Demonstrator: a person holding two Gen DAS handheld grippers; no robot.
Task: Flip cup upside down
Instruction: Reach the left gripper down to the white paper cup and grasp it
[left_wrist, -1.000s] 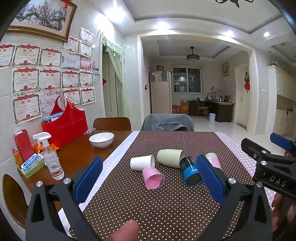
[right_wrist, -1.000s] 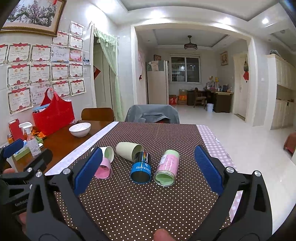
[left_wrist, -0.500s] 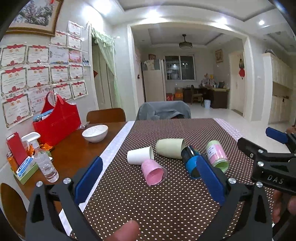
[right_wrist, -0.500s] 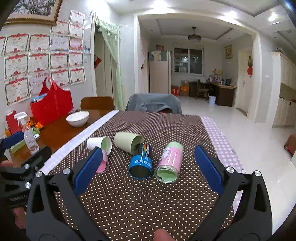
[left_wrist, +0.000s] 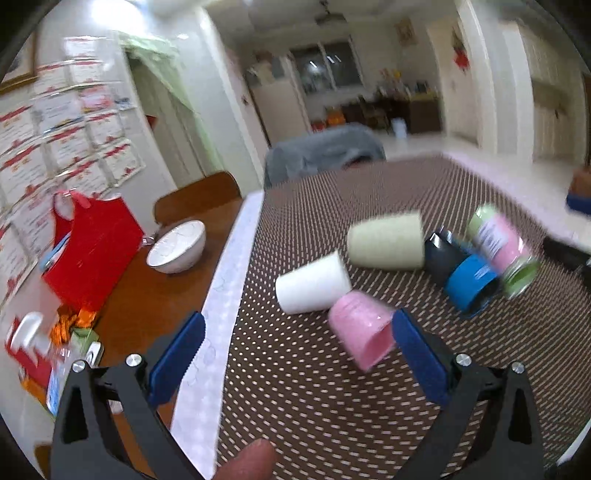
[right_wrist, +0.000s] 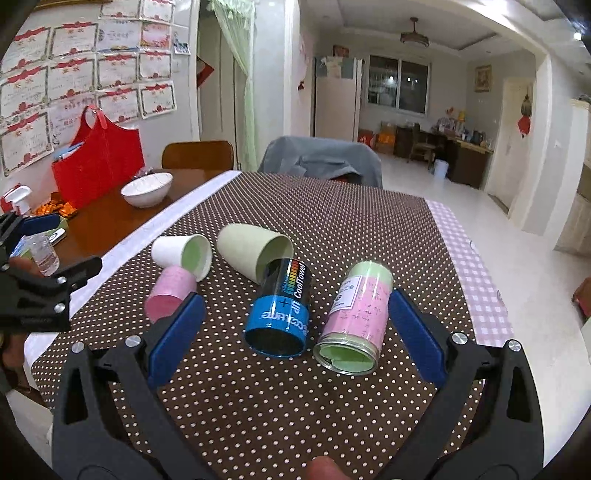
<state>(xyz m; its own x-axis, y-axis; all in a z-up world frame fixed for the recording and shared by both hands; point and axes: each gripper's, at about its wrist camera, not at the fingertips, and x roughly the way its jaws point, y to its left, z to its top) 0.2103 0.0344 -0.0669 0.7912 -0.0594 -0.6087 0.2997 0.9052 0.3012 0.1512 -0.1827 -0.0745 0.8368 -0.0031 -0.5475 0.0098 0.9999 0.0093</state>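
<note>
Clearly both tools are spread wide and hold nothing: the left gripper (left_wrist: 295, 345) hangs over the near left part of the table with its blue pads (left_wrist: 177, 349) far apart, and the right gripper (right_wrist: 293, 332) hangs over the near middle, its pads equally parted. That wide stance looks like readiness to straddle a cup body, since none is grasped yet

Just ahead of the left gripper lies the pink cup (left_wrist: 362, 326), on its side, its wall close beside the right-hand pad in that blurred view; whether they touch I cannot tell. Touching it behind is the white cup (left_wrist: 312, 282), also on its side, and beyond that the pale green cup (left_wrist: 386, 242). From the right wrist, a blue and black can (right_wrist: 280, 308) and a pink labelled jar (right_wrist: 354, 317) lie side by side between the pads' line of sight, mouths toward the camera

All five lie tipped on the brown dotted tablecloth (right_wrist: 332, 218), so no flip is done. The pink cup seems the likeliest first target. Off to the left stand a white bowl (right_wrist: 147, 189) and a red bag (right_wrist: 96, 158)
</note>
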